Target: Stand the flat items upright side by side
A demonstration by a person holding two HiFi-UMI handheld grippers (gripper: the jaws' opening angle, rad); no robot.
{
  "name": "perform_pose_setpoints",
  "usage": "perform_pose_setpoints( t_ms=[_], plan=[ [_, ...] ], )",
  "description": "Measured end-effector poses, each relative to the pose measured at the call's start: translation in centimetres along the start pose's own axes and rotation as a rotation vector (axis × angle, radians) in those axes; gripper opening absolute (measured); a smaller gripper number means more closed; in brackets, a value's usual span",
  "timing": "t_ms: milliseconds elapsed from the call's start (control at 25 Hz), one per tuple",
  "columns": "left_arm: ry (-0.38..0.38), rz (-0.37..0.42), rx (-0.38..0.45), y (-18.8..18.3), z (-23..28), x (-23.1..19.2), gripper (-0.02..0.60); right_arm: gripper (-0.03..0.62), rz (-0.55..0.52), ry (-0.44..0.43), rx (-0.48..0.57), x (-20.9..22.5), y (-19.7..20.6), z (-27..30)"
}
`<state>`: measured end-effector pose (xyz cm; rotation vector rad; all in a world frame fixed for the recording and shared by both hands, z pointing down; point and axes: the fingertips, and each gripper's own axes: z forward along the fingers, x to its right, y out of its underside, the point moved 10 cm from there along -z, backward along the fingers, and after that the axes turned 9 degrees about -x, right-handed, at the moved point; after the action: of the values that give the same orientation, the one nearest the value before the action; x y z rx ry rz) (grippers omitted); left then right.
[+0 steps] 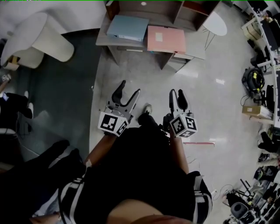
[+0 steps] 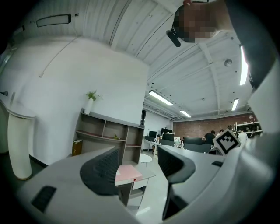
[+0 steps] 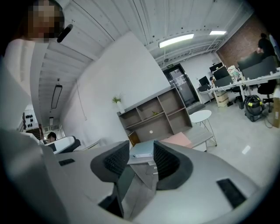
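The pale floor point(image 1: 131, 72) is most of the scene. The left claw point(image 1: 131, 87) and right claw point(image 1: 176, 92) both hang over it, side by side, well short of the furniture. Farthest ahead of the claws is an open shelf point(image 1: 148, 8) unit against the wall. The desk point(image 1: 195, 52) sits right in front of that, still well ahead of both claws. A little round white table point(image 1: 216, 22) stands ahead and off to the right of the right claw, next to the desk.

Both folders are lying flat on the desk, neither one stood up. The blue folder point(image 1: 127, 27) is roughly straight ahead of the left claw. The pink folder point(image 1: 166, 39) is just beside it, ahead of the right claw.

Left claw: jaws wide apart with nothing in them. The pink folder just shows far off through the gap in the left gripper view. Right claw: jaws apart too, a narrower gap, also empty, with the blue folder visible way beyond it.
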<state>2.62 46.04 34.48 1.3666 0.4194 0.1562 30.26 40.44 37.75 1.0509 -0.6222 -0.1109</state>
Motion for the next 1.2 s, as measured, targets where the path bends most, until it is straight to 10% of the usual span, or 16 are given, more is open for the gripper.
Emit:
perform_pose_setpoints(
  t_ms=[1200],
  plan=[
    [0.106,-0.023,-0.059,-2.6,26.6,-8.7,0.264,0.290,0.468,0.063,-0.140,20.3,-3.0,27.9]
  ],
)
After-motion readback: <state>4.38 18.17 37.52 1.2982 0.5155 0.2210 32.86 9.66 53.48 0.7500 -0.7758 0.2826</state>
